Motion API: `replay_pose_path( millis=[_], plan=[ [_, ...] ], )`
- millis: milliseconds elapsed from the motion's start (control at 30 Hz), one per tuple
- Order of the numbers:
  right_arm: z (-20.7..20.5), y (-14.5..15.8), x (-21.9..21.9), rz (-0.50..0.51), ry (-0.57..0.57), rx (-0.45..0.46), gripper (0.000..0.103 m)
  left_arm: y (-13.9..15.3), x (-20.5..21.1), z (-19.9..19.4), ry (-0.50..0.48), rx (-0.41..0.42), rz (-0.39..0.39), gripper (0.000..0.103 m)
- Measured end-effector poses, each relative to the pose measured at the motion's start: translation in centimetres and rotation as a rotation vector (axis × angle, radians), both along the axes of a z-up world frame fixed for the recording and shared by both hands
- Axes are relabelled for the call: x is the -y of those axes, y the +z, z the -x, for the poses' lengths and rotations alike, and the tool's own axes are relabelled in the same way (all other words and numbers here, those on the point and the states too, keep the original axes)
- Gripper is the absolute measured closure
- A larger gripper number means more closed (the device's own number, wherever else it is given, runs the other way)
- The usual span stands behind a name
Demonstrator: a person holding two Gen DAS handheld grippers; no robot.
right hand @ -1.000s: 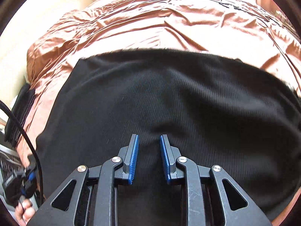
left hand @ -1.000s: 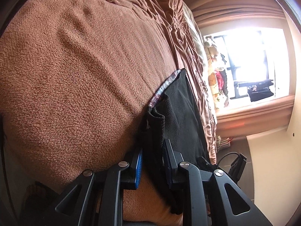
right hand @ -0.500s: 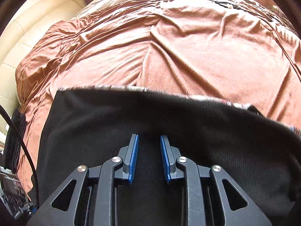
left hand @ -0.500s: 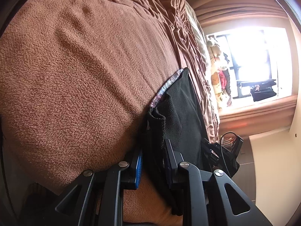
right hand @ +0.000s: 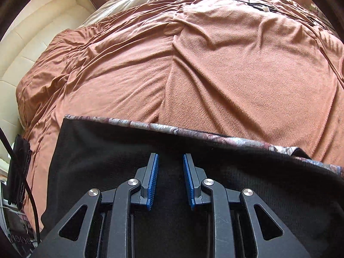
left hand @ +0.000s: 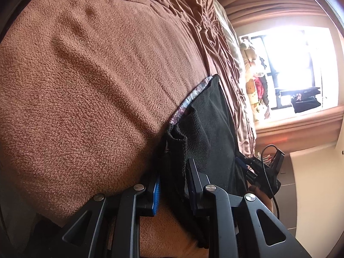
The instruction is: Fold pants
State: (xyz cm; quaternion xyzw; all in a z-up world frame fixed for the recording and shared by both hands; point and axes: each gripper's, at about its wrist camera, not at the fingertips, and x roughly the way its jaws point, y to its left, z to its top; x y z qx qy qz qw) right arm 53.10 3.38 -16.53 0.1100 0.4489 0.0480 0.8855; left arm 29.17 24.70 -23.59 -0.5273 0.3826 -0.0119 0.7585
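My left gripper (left hand: 173, 179) pinched the soft, limp black knit pants (left hand: 206, 133) at a bunched edge, probably the waistband, while my right gripper (right hand: 170, 179) hovered spread.

pants (right hand: 247, 178) lie on the blanket (right hand: 215, 75), window (left hand: 301, 68) beyond the bed's side.

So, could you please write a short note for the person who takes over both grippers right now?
Left gripper: jaws closed onto a bunched edge of the black pants, at the near edge of the bed.
Right gripper: jaws apart, held over the pants, gripping nothing.
Pants: lying on the brown blanket, black side up, with a patterned band along the far edge.
Done: the pants look doubled over at least once.
Left: probably release the left grip, smooth the fabric, then decide whether one more fold is needed. How many layers there are, I cannot tell.
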Motion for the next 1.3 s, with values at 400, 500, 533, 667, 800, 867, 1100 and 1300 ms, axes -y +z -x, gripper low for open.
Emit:
replay_pose_path(
  millis=[400, 500, 533, 667, 800, 867, 1100, 1300],
  plan=[
    [5.9, -0.4, -0.6, 0.027, 0.068, -0.022, 0.082, 1.7, -0.2, -0.1, -0.019, 0.081, -0.001, 0.096],
    [8.2, -0.5, -1.0, 0.031, 0.083, -0.018, 0.082, 2.9, 0.0, -0.4, -0.024, 0.109, -0.006, 0.096],
    [9.0, -0.6, -1.1, 0.033, 0.086, -0.015, 0.082, 3.3, 0.1, -0.5, -0.027, 0.122, -0.008, 0.096],
    [12.1, -0.5, -1.4, 0.057, 0.115, 0.008, 0.082, 4.9, 0.5, -0.7, -0.045, 0.160, -0.025, 0.096],
    [15.0, -0.1, -1.0, 0.027, 0.119, 0.036, 0.082, 6.5, 1.0, -1.2, -0.065, 0.193, -0.035, 0.096],
    [16.5, -0.2, -0.7, 0.008, 0.121, 0.047, 0.082, 7.3, 1.5, -1.5, -0.079, 0.214, -0.036, 0.096],
    [20.1, -1.0, 0.3, -0.061, 0.162, 0.044, 0.082, 11.4, 3.7, -3.3, -0.148, 0.294, -0.075, 0.096],
    [21.7, -2.2, 1.3, -0.161, 0.198, -0.003, 0.082, 14.9, 6.3, -4.8, -0.215, 0.343, -0.112, 0.096]
  ],
)
